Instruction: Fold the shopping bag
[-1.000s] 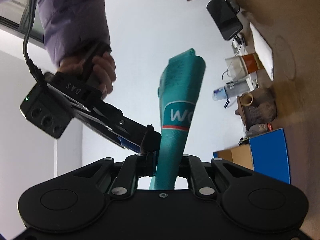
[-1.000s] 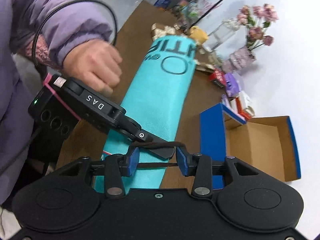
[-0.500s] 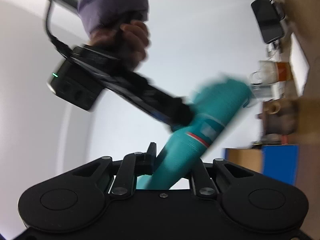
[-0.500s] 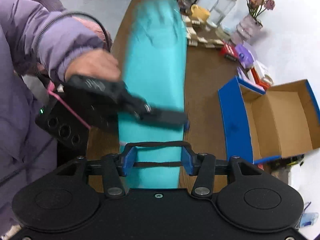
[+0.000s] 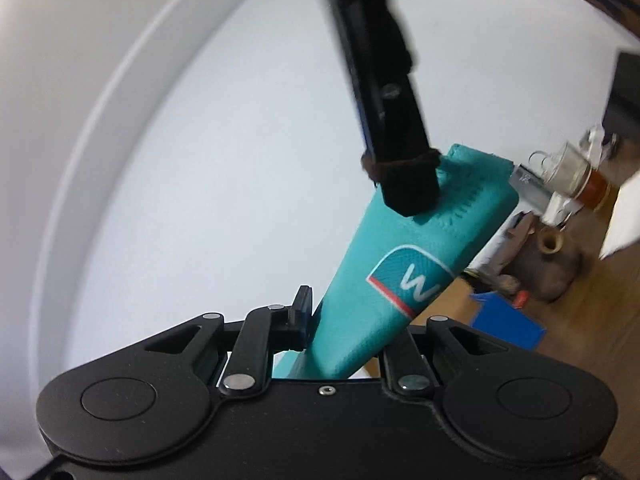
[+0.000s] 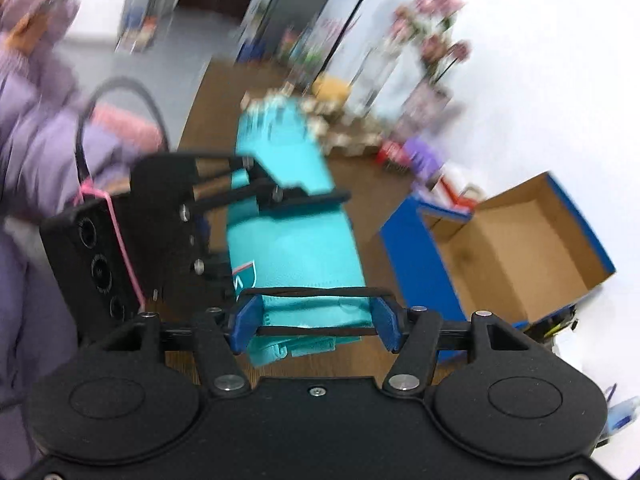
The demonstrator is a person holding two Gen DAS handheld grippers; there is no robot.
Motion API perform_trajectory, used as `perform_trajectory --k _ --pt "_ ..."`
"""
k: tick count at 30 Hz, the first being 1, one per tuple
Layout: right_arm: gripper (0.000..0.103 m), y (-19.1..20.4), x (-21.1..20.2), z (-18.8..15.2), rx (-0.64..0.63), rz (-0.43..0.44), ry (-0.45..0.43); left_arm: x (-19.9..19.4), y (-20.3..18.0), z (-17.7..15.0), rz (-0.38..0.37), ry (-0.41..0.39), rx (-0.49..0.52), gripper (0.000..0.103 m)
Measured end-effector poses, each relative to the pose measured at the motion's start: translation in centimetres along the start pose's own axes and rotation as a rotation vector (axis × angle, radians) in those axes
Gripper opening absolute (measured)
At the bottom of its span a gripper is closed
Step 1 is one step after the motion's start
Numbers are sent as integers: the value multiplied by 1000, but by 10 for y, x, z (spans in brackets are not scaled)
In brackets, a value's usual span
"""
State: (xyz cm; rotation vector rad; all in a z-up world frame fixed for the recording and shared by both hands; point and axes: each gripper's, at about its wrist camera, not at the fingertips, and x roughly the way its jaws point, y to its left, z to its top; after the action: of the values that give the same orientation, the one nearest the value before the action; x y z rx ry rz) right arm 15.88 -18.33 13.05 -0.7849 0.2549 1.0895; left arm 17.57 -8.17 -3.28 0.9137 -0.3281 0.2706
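two grippers share the teal shopping bag (image 6: 296,240): left gripper (image 5: 320,332) jaws stay clamped on its end, so the right gripper (image 6: 316,316), jaws opening around the roll without pressing, should slide its black elastic band (image 6: 312,291) on squarely.

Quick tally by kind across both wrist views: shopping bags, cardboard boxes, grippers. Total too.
teal shopping bag: 1
blue cardboard box, open: 1
Grippers: 2. The left gripper is shut on the bag; the right gripper has its jaws opening, with the bag showing between them.
Total: 4
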Motion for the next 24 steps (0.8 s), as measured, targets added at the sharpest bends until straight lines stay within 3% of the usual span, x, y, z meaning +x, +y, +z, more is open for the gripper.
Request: perform_trajectory --k 3,4,7,10,13,16,20,24 --pt "60 9 -5 -10 37 -84 -107 8 5 3 -9 96 -73 14" --pt "55 12 -6 -13 65 -123 -145 12 7 4 3 131 -99 14" --pt "55 17 -6 -26 232 -179 -275 19 12 6 37 202 -159 14" --pt "54 17 1 -48 455 -152 -379 23 14 8 64 245 -211 14" --pt "53 16 13 -67 679 -128 -408 23 12 10 92 253 -202 14" --pt "53 14 18 -79 826 -78 -474 21 0 9 119 248 -117 14" --pt "53 19 16 -78 902 -93 -540 20 -8 5 136 250 -65 14" --pt "53 12 24 -77 1006 -126 -539 16 -16 5 151 229 -18 14"
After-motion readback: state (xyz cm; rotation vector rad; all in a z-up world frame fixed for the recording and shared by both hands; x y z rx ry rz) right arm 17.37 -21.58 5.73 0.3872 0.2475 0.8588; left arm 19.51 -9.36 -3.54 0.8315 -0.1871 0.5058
